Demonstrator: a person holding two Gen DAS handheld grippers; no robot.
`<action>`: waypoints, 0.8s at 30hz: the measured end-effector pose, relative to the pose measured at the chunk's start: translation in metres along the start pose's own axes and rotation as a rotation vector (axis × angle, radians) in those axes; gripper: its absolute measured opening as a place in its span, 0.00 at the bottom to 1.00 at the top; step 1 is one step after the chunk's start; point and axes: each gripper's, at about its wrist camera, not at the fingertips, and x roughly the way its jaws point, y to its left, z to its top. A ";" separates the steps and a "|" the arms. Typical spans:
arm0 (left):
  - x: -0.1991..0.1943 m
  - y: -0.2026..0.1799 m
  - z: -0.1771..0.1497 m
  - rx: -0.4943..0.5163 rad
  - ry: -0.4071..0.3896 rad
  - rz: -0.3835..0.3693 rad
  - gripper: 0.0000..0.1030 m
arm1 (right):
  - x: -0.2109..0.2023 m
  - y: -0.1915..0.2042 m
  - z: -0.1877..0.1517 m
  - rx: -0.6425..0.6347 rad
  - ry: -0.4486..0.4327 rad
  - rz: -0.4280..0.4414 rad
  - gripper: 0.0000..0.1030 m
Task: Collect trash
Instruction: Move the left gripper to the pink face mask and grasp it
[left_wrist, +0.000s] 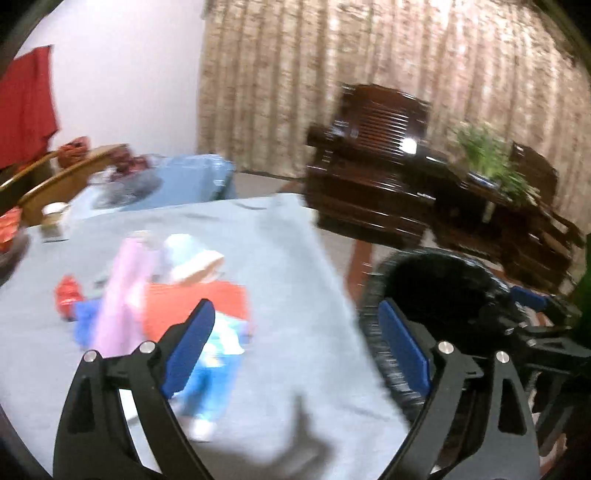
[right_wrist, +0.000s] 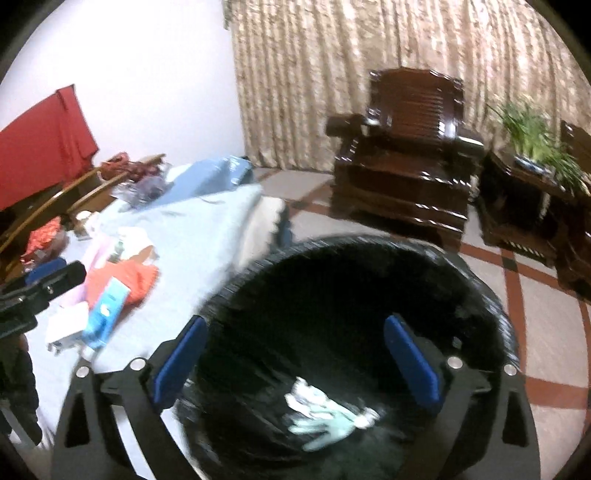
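Above the black-lined trash bin (right_wrist: 480, 295), my right gripper (right_wrist: 295, 325) is open with nothing between its blue pads. Crumpled white and pale green trash (right_wrist: 325, 413) lies at the bottom of the bin. My left gripper (left_wrist: 295, 314) is open and empty over the blue-clothed table (left_wrist: 288, 240), just right of a blurred litter pile: a pink wrapper (left_wrist: 118, 295), an orange packet (left_wrist: 207, 299), a blue packet (left_wrist: 207, 384) and a white-and-blue cup (left_wrist: 192, 258). The bin (left_wrist: 436, 280) stands beside the table's right edge. In the right wrist view the same pile shows its orange packet (right_wrist: 125, 280) and blue packet (right_wrist: 107, 314).
A dark wooden armchair (right_wrist: 402, 155) and a side table with a green plant (right_wrist: 532, 133) stand on the tiled floor beyond the bin. A small cup (left_wrist: 55, 214) sits at the table's far left. Wooden chair backs (right_wrist: 74, 192) and a red cloth (right_wrist: 44, 136) are at the left.
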 end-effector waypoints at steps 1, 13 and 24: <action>-0.005 0.012 0.000 -0.008 -0.007 0.031 0.85 | 0.002 0.011 0.004 -0.009 -0.011 0.016 0.93; -0.028 0.131 -0.012 -0.119 -0.012 0.256 0.85 | 0.046 0.120 0.028 -0.099 -0.079 0.151 0.94; 0.024 0.165 -0.030 -0.165 0.059 0.263 0.72 | 0.090 0.165 0.021 -0.134 -0.073 0.151 0.94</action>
